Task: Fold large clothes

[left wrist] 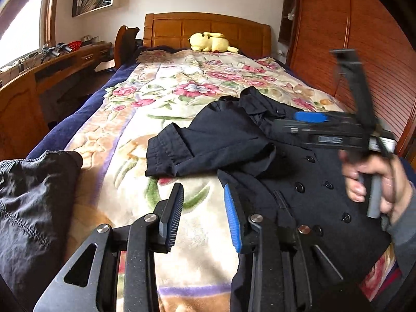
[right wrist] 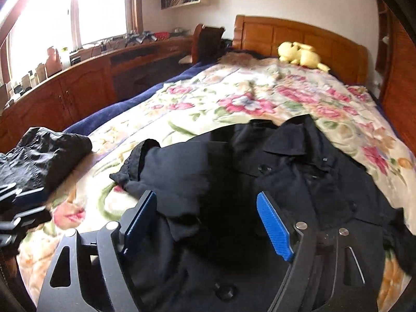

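Note:
A black double-breasted coat (left wrist: 299, 182) lies on the flowered bedspread (left wrist: 169, 98), its sleeve (left wrist: 197, 148) folded across to the left. My left gripper (left wrist: 204, 213) is open and empty, just above the coat's left edge near the bed's foot. My right gripper shows in the left wrist view (left wrist: 312, 119), blurred, held over the coat's collar by a hand. In the right wrist view the right gripper (right wrist: 208, 221) is open and empty over the coat (right wrist: 299, 182), its blue pads (right wrist: 273, 223) wide apart.
Another black garment (left wrist: 33, 208) lies bunched at the bed's left edge, also in the right wrist view (right wrist: 44, 156). A yellow plush toy (left wrist: 210, 42) sits by the wooden headboard (left wrist: 208, 26). A wooden desk (left wrist: 52, 72) runs along the left; a wooden wardrobe (left wrist: 351, 39) stands right.

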